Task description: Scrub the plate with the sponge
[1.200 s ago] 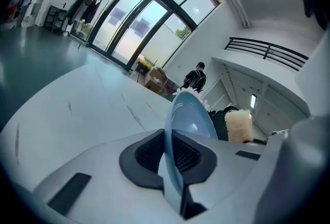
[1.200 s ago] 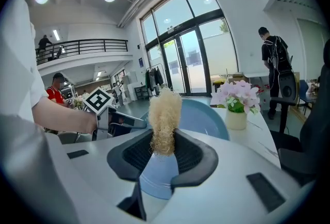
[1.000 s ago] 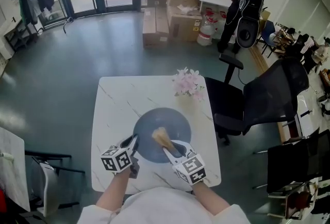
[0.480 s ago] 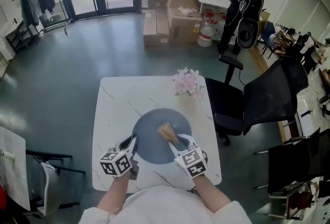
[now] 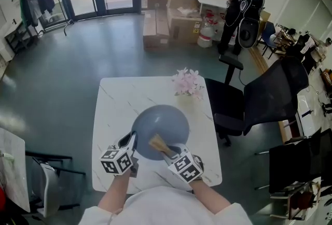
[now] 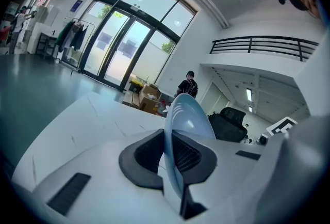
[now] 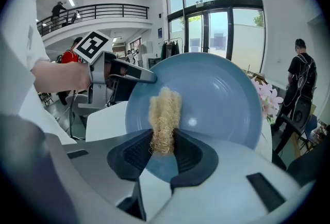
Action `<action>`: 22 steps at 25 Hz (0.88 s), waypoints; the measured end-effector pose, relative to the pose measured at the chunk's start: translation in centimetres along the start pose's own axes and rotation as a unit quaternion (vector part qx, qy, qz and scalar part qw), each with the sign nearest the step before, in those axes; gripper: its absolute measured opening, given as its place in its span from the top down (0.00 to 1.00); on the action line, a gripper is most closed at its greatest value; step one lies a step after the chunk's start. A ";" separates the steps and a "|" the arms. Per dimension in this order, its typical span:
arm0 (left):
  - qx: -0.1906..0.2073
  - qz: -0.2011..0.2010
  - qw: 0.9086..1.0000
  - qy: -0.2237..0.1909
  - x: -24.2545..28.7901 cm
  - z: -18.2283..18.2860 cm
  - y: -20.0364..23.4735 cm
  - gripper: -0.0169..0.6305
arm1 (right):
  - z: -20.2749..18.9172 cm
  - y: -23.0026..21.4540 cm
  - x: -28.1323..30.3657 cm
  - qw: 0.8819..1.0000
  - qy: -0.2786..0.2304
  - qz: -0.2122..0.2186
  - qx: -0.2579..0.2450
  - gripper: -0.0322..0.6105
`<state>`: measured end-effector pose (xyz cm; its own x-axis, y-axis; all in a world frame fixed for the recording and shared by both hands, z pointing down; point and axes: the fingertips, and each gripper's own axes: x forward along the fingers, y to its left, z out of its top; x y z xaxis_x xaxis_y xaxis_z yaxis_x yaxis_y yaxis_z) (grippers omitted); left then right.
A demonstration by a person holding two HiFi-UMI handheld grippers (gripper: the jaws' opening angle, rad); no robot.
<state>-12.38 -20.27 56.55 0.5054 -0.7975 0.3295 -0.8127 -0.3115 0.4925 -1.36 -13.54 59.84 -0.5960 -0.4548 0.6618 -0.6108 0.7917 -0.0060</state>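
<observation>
A blue-grey plate [image 5: 161,124] is tipped up over the white marble table [image 5: 118,102]. My left gripper [image 5: 133,142] is shut on its left rim. In the left gripper view the plate [image 6: 190,117] stands edge-on, clamped between the pads of the left gripper [image 6: 169,153]. My right gripper [image 5: 167,152] is shut on a straw-coloured fibrous sponge [image 5: 157,142], which lies against the plate's near face. In the right gripper view the sponge [image 7: 165,117] sticks out of the right gripper [image 7: 164,153] onto the plate [image 7: 221,96], with the left gripper [image 7: 126,74] at the plate's left rim.
A bunch of pink flowers [image 5: 187,83] stands at the table's far right edge. A black office chair [image 5: 270,98] is close on the right. Cardboard boxes [image 5: 170,15] and a person in black [image 5: 244,1] are far back on the floor.
The plate has tilted up from lying flat, raised at the rim that the left gripper holds. The right gripper has drawn the sponge back and left across the plate's face.
</observation>
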 end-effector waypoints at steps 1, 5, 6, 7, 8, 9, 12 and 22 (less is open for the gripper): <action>0.006 -0.001 1.000 0.003 0.0 -0.2 -0.2 0.91 | 0.5 0.1 0.2 1.000 -0.005 0.001 -0.004 0.76; 0.022 -0.007 1.000 0.012 -0.2 -1.0 -0.9 0.91 | 2.3 -2.2 -0.3 0.999 -0.027 -0.027 -0.003 0.76; 0.022 -0.008 1.000 0.013 -0.3 -1.1 -1.0 0.91 | 2.5 -3.1 -0.6 0.999 -0.029 -0.037 -0.002 0.76; 0.020 -0.008 1.000 0.013 -0.4 -1.2 -1.0 0.91 | 2.6 -3.9 -1.0 0.998 -0.029 -0.047 0.000 0.76; 0.016 -0.008 1.000 0.012 -0.4 -1.3 -0.9 0.91 | 2.5 -4.7 -1.3 0.998 -0.027 -0.056 0.003 0.76; 0.012 -0.007 1.000 0.011 -0.4 -1.2 -0.8 0.91 | 2.2 -5.4 -1.6 0.998 -0.022 -0.064 0.006 0.76; 0.001 -0.002 1.000 0.003 -0.3 -0.8 -0.2 0.91 | 0.8 -6.7 -2.3 0.997 -0.004 -0.077 0.020 0.76; -0.006 0.011 1.000 -0.020 0.1 1.1 1.2 0.91 | -2.5 -3.2 -1.2 0.998 0.035 -0.032 0.029 0.76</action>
<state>-13.61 -21.31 56.32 0.4746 -0.8244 0.3085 -0.8199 -0.2866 0.4956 2.64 -14.48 60.95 -0.5182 -0.4725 0.7129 -0.6765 0.7364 -0.0037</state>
